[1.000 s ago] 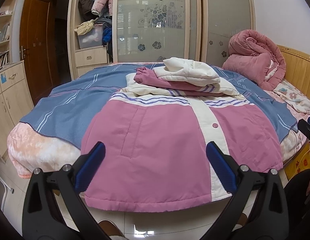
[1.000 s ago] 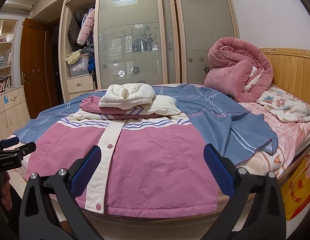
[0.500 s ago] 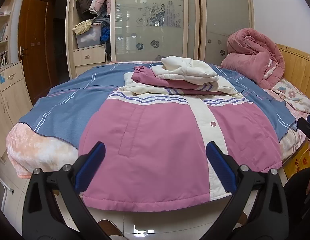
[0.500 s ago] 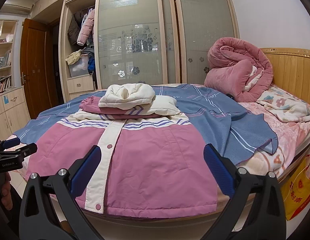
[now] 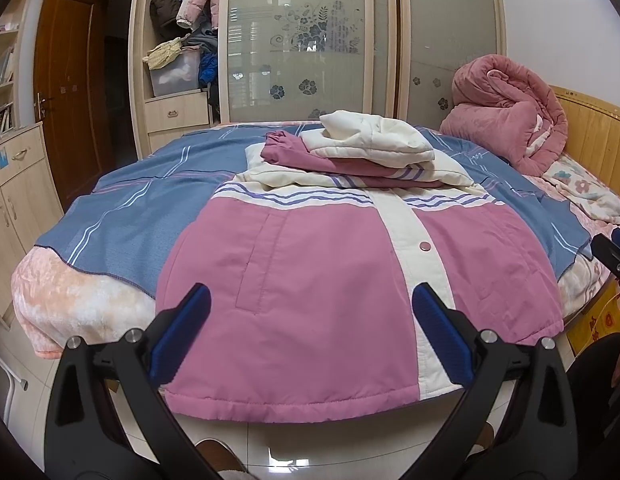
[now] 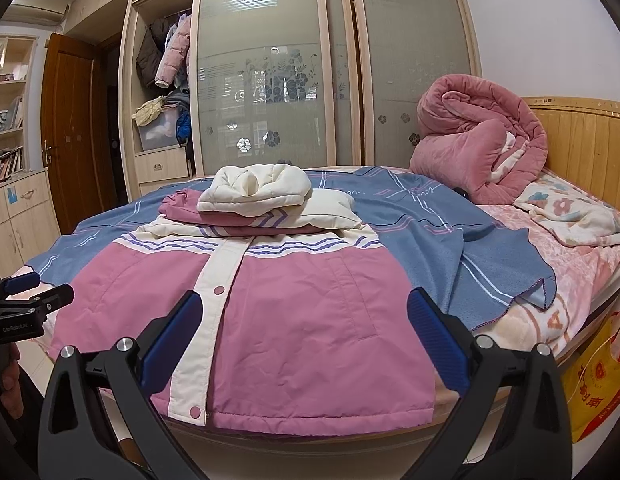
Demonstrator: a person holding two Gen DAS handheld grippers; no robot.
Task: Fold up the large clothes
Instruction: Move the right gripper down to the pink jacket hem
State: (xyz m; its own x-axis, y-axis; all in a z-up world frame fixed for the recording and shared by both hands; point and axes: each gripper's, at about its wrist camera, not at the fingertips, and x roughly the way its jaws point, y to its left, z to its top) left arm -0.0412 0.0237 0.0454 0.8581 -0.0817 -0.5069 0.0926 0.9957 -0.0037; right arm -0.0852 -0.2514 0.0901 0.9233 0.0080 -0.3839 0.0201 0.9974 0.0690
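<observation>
1. Blue-padded and black-framed, the left gripper [image 5: 310,334] hangs just off the foot of the bed [image 5: 82,300] with its jaws spread wide and nothing between them; the pads frame the hem of the pink jacket [image 5: 330,280] without touching it.
2. The right gripper [image 6: 306,334] stands the same way: jaws wide apart, empty, clear of the cloth.
3. One pink jacket with a cream button strip lies flat on the blue blanket [image 5: 122,216], hem at the near edge of the mattress and slightly overhanging it. Both sleeves are folded across the chest, and the cream hood [image 5: 374,140] is laid on top of them.
4. The left wrist view shows the jacket's left half, one slit pocket [image 5: 262,256] and one snap on the strip; the right gripper's tip peeks in at its right edge. A shoe toe [image 5: 218,454] shows on the glossy floor below.
5. The right wrist view shows what the other misses: three snaps on the strip, the blanket's flipped-over corner [image 6: 542,284], a yellow bag [image 6: 598,376] beside the bed, a ceiling lamp mirrored in the wardrobe door [image 6: 262,80], and the left gripper with part of a hand at the left edge.
6. Both views share one rolled pink quilt [image 6: 482,144] against the wooden headboard [image 6: 582,140], a wardrobe with two frosted sliding doors and one brown door [image 6: 70,128].
</observation>
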